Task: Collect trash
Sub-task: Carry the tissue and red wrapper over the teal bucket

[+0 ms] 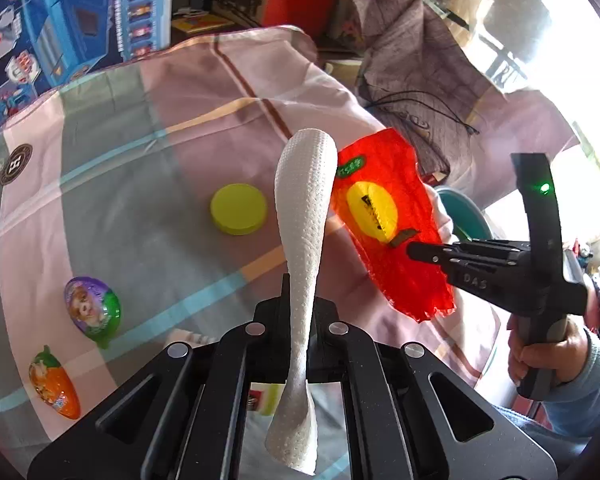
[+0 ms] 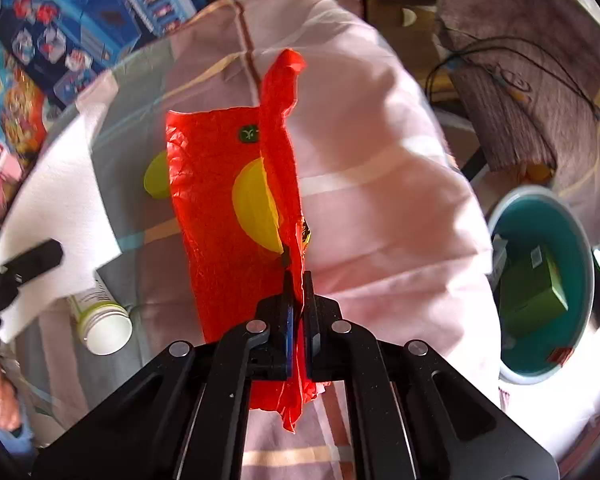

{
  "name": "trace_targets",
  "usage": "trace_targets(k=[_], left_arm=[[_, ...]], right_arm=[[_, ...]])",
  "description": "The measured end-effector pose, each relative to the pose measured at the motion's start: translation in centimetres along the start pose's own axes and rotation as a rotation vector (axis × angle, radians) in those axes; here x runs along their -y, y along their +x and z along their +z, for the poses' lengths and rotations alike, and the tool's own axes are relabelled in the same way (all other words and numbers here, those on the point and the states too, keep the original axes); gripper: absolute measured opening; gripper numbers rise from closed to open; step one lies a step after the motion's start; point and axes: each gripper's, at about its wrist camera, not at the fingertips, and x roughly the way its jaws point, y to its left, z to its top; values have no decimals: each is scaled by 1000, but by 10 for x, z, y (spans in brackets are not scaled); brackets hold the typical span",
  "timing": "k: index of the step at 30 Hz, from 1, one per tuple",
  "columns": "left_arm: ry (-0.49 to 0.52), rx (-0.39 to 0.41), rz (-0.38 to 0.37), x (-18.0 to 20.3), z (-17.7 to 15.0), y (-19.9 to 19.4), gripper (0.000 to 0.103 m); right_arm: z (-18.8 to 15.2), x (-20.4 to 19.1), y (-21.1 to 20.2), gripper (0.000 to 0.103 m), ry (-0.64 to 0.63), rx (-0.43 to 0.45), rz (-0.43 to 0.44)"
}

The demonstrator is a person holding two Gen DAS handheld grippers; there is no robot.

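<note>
My left gripper [image 1: 298, 312] is shut on a white paper towel [image 1: 304, 216] that sticks up edge-on between its fingers, held above the cloth-covered table. My right gripper [image 2: 298, 280] is shut on a red plastic wrapper [image 2: 224, 224] with a yellow circle, also held in the air. In the left wrist view the right gripper [image 1: 414, 249] holds the wrapper [image 1: 384, 216] just right of the towel. In the right wrist view the towel [image 2: 60, 208] and the left gripper [image 2: 40, 258] show at the left. A teal waste bin [image 2: 540, 284] with a green box inside stands at the right.
On the striped cloth [image 1: 140, 152] lie a yellow-green lid [image 1: 239, 209], a purple-green toy egg [image 1: 93, 310] and an orange carrot-shaped toy [image 1: 54, 384]. A white open bottle [image 2: 100, 316] lies on its side. Blue toy boxes [image 1: 60, 20] stand behind; grey fabric and cables [image 1: 420, 72] at the right.
</note>
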Motion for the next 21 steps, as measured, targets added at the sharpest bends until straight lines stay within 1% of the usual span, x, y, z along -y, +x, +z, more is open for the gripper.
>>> trace_targets(k=[3, 6, 12, 17, 21], left_arm=[[7, -4, -1, 11, 1, 3, 3], [13, -8, -1, 22, 3, 5, 3], [55, -9, -7, 51, 9, 5, 3], [95, -9, -29, 80, 18, 9, 3], [140, -11, -67, 114, 26, 16, 3]], right_arm=[[-5, 4, -14, 4, 27, 16, 29], [-11, 5, -28, 4, 45, 38, 40], [-17, 28, -54, 4, 81, 84, 48], [-26, 68, -76, 4, 149, 125, 36], [-37, 111, -98, 4, 224, 162, 3]])
